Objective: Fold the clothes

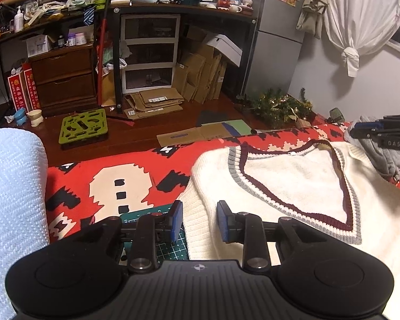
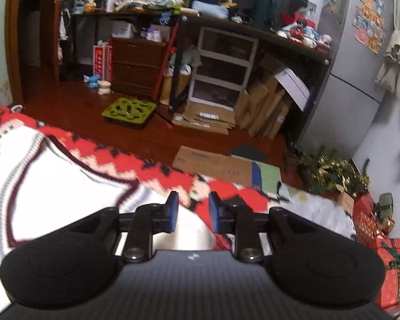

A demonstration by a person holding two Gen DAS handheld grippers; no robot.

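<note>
Between the left gripper [image 1: 199, 221] fingers — parted, gripping nothing — the cream sweater [image 1: 293, 186] hem.

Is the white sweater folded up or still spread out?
Mostly spread out. The white sweater lies flat on the red blanket, its V-neck collar facing up. Its lower part is out of view.

The only clear lettering is "DA5", white on the black body of the right tool [image 1: 381, 130] at the right edge of the left wrist view. Small numerals run along the edge of the green cutting mat [image 1: 157, 242], too small to read surely. Red boxes [image 1: 24, 88] on the floor carry characters too blurred to read.
</note>
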